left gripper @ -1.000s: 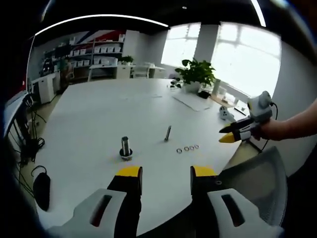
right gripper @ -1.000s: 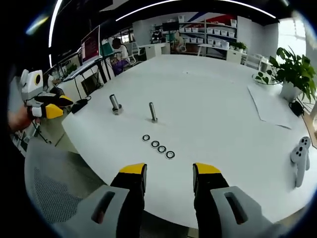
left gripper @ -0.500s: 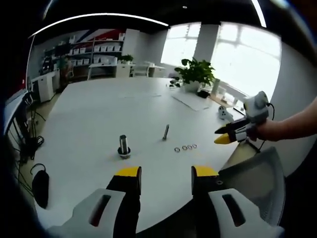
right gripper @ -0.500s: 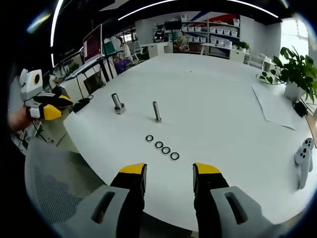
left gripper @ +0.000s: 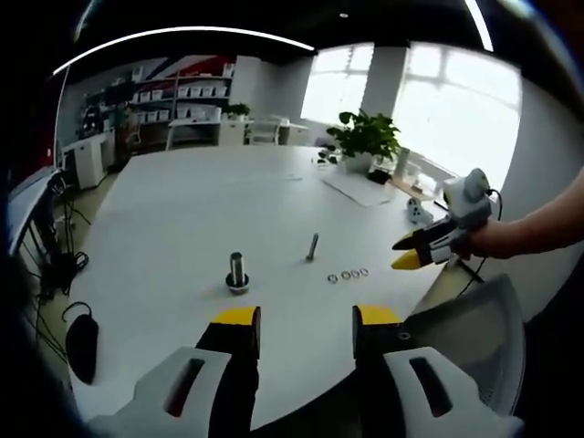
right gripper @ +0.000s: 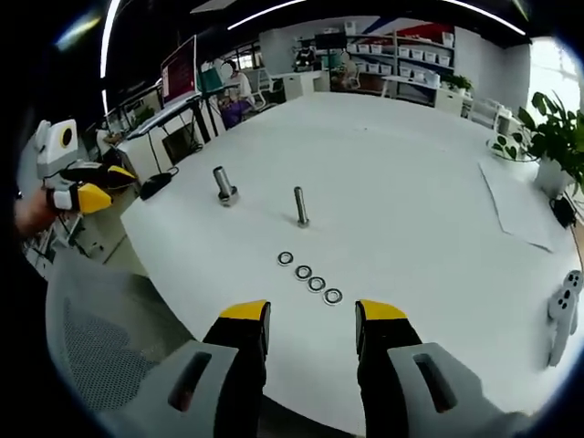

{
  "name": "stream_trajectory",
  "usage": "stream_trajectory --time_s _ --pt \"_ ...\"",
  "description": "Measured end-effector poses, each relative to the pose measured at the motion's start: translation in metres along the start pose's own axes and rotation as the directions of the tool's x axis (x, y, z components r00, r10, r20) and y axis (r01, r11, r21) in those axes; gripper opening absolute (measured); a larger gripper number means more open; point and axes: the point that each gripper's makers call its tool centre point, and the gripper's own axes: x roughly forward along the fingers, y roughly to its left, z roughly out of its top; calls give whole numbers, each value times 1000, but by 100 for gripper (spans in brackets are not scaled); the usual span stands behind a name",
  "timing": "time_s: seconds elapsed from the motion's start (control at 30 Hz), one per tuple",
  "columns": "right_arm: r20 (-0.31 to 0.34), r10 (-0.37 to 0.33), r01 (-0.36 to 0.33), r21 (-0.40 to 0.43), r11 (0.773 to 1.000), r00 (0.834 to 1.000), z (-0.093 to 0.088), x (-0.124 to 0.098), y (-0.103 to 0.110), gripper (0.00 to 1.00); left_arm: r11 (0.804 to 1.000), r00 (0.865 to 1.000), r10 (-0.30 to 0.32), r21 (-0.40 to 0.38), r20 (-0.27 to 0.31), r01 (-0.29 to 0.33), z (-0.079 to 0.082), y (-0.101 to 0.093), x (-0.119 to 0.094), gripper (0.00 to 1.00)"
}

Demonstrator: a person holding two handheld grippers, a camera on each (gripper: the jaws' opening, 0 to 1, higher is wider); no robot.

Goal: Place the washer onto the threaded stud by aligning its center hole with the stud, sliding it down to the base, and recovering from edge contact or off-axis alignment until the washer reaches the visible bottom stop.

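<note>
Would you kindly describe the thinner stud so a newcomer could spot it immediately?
Start at the big white table and find the row of four washers near its front edge. Just beyond that row stand two upright metal posts. The thinner stud is the slim one nearest the washers; the thick bolt is stubbier.

Lighting, as I read it: bright daylight from overexposed windows (left gripper: 438,100); ceiling light strip (left gripper: 182,35) bent into an arc by fisheye distortion. White table (right gripper: 401,182) evenly lit, faint glare, short soft shadows. Centre fairly sharp; shelving (right gripper: 401,50) and edges softened; washers (right gripper: 309,277) too small for me to resolve detail
</note>
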Motion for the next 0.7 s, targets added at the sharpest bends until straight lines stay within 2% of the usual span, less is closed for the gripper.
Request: stream_trajectory --time_s 0.33,0.7 --pt "-27 8 -9 -40 999 1000 8 9 4 40 1000 1000 -8 -4 0 8 -4 2 -7 39" --pt "-87 31 -36 -50 998 996 2 20 13 40 1000 1000 -19 -13 -14 19 -12 1 -15 39"
